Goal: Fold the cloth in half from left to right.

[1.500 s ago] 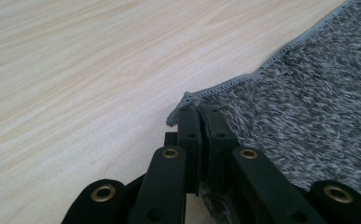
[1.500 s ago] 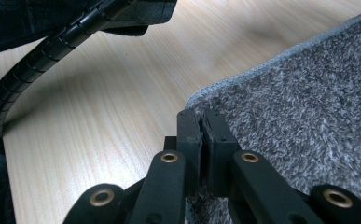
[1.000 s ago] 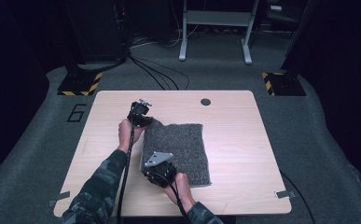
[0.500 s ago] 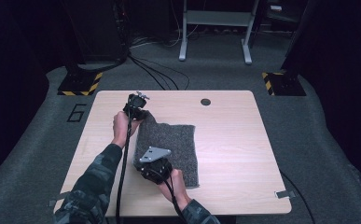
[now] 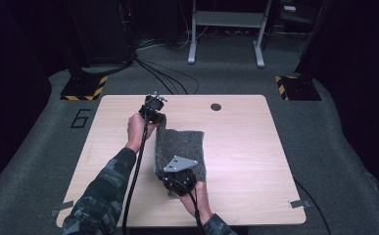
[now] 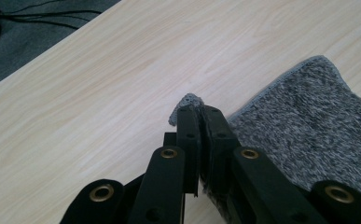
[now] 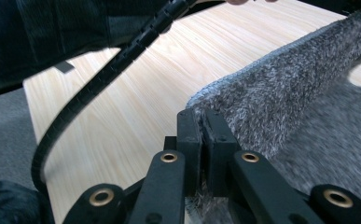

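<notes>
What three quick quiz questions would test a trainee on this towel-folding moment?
1. True or false: both grippers are shut on the grey towel.
2. Which part does the left gripper pinch? A) a corner B) the middle C) nothing
3. Fill in: in the high view, the right gripper works at the towel's ____ edge, the one closest to the person.

Key: 1 true; 2 A; 3 near. The left edge is raised off the wooden table between the two grips, and a small dark disc lies beyond the towel.
</notes>
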Demonstrator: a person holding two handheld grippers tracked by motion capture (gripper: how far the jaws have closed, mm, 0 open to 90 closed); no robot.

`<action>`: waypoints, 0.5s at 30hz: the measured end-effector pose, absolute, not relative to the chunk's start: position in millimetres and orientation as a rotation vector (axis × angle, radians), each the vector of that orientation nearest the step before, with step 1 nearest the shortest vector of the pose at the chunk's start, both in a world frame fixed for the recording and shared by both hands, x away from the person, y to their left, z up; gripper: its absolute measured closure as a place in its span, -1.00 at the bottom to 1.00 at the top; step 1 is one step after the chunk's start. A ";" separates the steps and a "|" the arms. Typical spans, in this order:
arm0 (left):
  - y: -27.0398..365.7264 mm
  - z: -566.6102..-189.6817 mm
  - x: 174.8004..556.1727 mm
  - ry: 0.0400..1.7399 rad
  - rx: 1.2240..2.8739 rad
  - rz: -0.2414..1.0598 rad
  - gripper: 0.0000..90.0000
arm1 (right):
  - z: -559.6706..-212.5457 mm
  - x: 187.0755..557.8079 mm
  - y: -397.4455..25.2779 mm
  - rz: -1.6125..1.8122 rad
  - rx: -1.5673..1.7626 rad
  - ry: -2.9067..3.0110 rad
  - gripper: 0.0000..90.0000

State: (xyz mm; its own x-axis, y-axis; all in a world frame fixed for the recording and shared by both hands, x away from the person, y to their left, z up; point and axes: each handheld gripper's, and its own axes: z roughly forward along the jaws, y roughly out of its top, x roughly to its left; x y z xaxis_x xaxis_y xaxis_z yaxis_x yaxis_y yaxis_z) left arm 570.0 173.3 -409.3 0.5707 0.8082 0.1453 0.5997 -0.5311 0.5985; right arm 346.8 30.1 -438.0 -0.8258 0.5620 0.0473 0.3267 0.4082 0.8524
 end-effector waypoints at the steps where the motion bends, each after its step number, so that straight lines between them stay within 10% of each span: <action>1: 170.3 -410.2 570.2 1.122 2.318 0.564 0.92 | -439.2 346.2 27.2 1.381 0.793 2.418 0.93; 15: 129.1 -428.8 574.0 1.069 2.333 0.506 0.91 | -454.3 341.5 -9.5 1.268 0.878 2.429 0.92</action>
State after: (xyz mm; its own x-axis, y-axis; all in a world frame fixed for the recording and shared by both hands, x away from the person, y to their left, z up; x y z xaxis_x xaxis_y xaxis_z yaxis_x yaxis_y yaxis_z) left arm 574.0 129.1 -428.8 0.6189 0.7767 0.1171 0.5824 -0.5538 0.5951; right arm 341.5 -9.5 -454.3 -0.7825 0.6211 0.0438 0.3911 0.4355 0.8108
